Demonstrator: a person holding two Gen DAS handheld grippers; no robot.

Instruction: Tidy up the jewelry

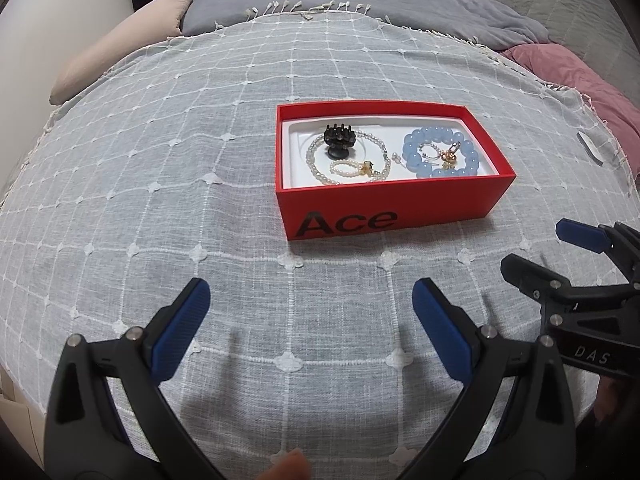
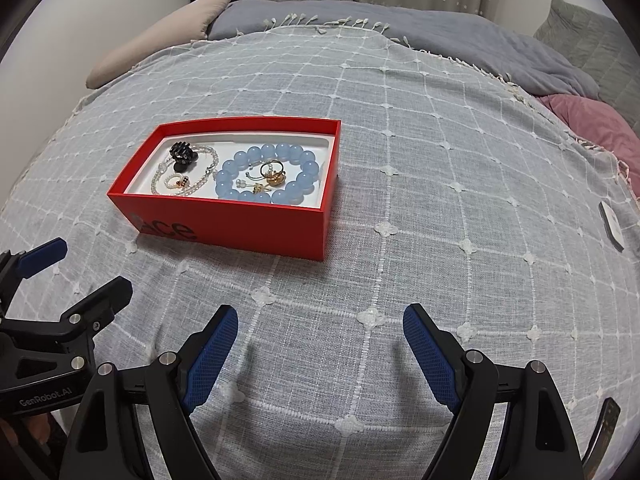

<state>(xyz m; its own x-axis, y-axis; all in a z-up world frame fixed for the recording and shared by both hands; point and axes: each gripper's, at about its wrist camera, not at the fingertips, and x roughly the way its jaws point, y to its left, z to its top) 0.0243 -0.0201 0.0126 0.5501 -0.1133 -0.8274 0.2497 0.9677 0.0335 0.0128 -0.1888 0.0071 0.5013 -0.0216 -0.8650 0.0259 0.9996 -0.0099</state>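
A red open box marked "Ace" sits on the grey checked bedspread. Inside lie a blue bead bracelet, a pearl strand, a black hair claw, a small pearl ring and gold rings. My left gripper is open and empty, well short of the box. My right gripper is open and empty, to the near right of the box. Each also shows in the other's view, the right gripper and the left gripper.
The bedspread covers a bed with a beige pillow, a grey duvet and a pink blanket at the far side. A small white flat object lies on the cover at the right.
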